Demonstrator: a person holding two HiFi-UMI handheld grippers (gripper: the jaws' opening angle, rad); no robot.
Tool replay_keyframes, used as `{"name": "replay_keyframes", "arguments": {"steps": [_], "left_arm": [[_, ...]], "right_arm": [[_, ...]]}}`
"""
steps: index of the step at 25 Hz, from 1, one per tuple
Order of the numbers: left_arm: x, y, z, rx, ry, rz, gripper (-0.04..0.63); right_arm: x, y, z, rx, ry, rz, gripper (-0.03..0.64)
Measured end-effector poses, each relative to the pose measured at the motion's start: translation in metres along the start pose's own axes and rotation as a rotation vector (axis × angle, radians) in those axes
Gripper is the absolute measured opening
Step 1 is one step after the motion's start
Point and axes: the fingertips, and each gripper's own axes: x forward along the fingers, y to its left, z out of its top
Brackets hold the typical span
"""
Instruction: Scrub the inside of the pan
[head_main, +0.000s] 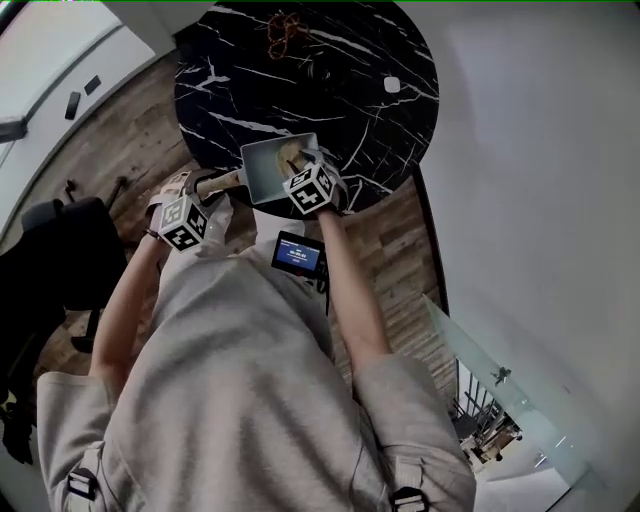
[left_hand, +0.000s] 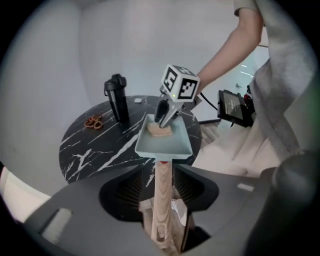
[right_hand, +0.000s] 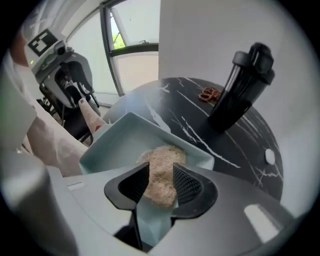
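Observation:
A square pale blue pan with a wooden handle sits at the near edge of the round black marble table. A tan scrubbing sponge lies inside the pan. My right gripper points down into the pan, its jaws open and straddling the sponge. In the left gripper view the handle runs between the open jaws of my left gripper, with a gap on each side. That view also shows the right gripper over the sponge.
A black bottle stands on the table behind the pan, with a brown pretzel-shaped item and a small white disc farther back. A small screen device hangs at the person's waist. A black chair stands at the left.

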Motion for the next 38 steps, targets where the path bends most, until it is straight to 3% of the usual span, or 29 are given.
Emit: {"name": "replay_keyframes", "arguments": {"steps": [5,8,11,13,18,21,33,38], "left_arm": [[0.023,-0.017,-0.028,0.076,0.066,-0.121,0.175],[0.034,-0.020,-0.035,0.070,0.087,-0.139,0.175],[0.045,-0.017,-0.039,0.041,0.102,-0.130,0.175],[0.049,-0.016,-0.040,0.045,0.107,-0.117,0.154],[0.049,-0.015,-0.041,0.039,0.071,-0.113,0.140],[0.049,-0.016,-0.039,0.044,0.058,-0.108,0.140],[0.049,-0.015,-0.039,0.044,0.056,-0.114,0.138],[0.048,-0.015,-0.039,0.051,0.072,-0.112,0.140]], "right_arm": [[0.025,0.002,0.000,0.045,0.088,-0.008,0.181],[0.021,-0.016,-0.001,0.021,0.115,-0.124,0.172],[0.020,-0.027,-0.007,-0.121,0.168,-0.267,0.172],[0.022,-0.024,-0.009,-0.100,0.174,-0.278,0.149],[0.023,-0.022,-0.005,0.116,0.125,-0.175,0.114],[0.026,-0.016,0.004,0.178,0.099,-0.080,0.110],[0.044,0.050,0.049,-0.019,0.135,0.103,0.117],[0.046,0.061,0.059,-0.019,0.156,0.128,0.103]]}}
